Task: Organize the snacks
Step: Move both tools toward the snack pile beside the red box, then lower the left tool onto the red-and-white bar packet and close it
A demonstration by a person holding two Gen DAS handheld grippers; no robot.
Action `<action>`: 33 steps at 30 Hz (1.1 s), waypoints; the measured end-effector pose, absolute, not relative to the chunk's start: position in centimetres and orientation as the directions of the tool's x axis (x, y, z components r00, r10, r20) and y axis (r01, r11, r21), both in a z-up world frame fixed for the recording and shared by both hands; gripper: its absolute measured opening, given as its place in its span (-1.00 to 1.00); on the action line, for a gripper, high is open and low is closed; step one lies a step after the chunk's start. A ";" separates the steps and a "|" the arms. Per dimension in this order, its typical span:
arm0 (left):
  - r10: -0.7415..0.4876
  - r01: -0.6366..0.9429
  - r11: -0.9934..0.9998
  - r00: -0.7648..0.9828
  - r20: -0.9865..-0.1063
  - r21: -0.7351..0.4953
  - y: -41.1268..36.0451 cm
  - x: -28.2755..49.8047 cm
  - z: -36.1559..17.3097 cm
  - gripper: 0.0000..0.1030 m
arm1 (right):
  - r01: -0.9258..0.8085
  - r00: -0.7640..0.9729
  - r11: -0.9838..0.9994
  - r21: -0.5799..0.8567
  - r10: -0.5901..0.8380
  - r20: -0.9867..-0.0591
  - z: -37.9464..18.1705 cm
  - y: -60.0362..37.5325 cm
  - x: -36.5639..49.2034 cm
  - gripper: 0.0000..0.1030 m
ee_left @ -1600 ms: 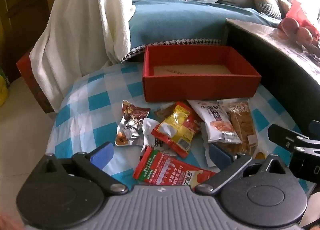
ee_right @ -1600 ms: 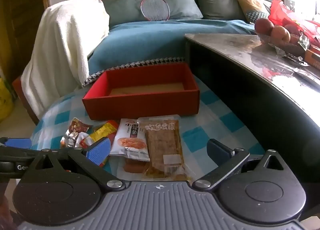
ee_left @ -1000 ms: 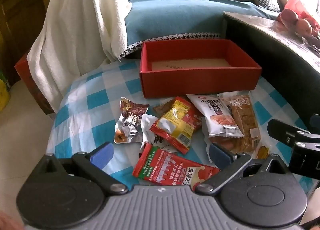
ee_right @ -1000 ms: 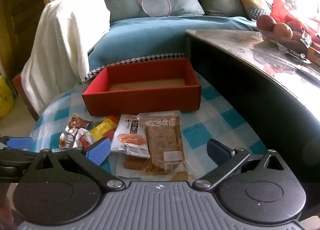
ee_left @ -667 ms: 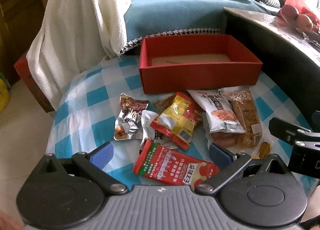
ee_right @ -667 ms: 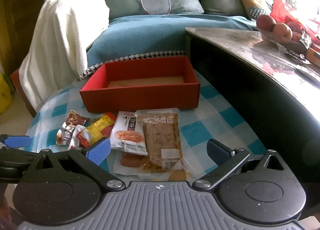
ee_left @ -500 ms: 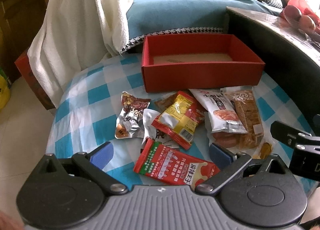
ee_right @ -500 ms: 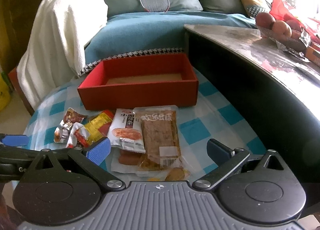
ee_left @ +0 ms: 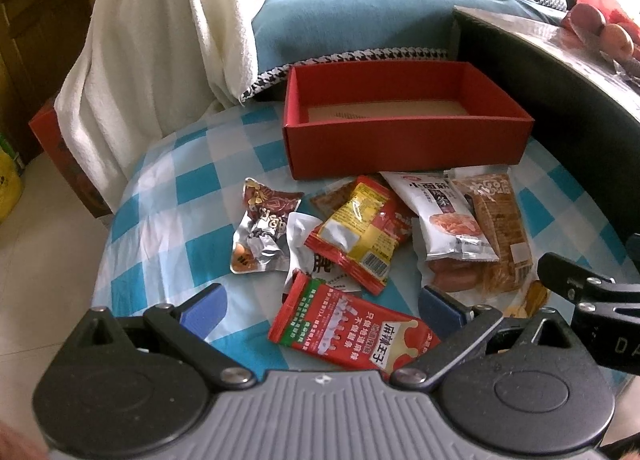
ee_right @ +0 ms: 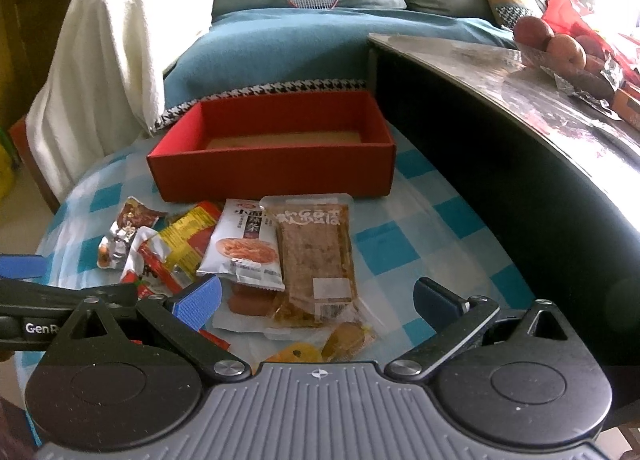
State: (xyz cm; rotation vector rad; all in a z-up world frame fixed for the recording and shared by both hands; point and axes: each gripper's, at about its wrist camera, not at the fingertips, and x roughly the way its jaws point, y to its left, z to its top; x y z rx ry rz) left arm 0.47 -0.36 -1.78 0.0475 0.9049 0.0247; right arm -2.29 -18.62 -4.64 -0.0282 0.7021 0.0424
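An empty red box (ee_left: 404, 140) (ee_right: 276, 172) stands at the back of a blue-checked table (ee_left: 168, 200). Several snack packets lie in front of it: a red packet (ee_left: 352, 324), a red-yellow packet (ee_left: 356, 232), a silver foil packet (ee_left: 260, 236), a white packet (ee_left: 444, 216) (ee_right: 244, 244) and a brown tofu packet (ee_left: 496, 220) (ee_right: 316, 252). My left gripper (ee_left: 320, 308) is open, empty, just over the red packet. My right gripper (ee_right: 316, 300) is open, empty, over the brown packet's near end.
A white towel (ee_left: 160, 40) hangs over a chair at the left. A blue sofa (ee_right: 300, 44) with a racket lies behind. A dark table with a shiny top (ee_right: 520, 100) and fruit (ee_right: 552, 40) rises on the right, close to the box.
Both grippers have shifted slightly over the packets, and the box and snacks appear a bit closer. Nothing was taken hold of; both stay open.
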 end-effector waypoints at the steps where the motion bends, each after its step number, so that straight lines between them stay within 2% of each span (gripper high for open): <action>1: 0.041 -0.003 0.999 0.617 -0.786 0.050 -0.3 0.5 -1.8 0.90 | -0.050 0.761 0.999 -0.014 0.030 -0.648 -4.7 -18.6 -2.2 1.00; 33: 0.035 0.003 0.999 0.562 -0.826 0.044 -0.8 1.1 -3.2 0.89 | -0.073 0.717 0.997 -0.027 0.034 -0.696 -5.7 -18.5 -1.6 1.00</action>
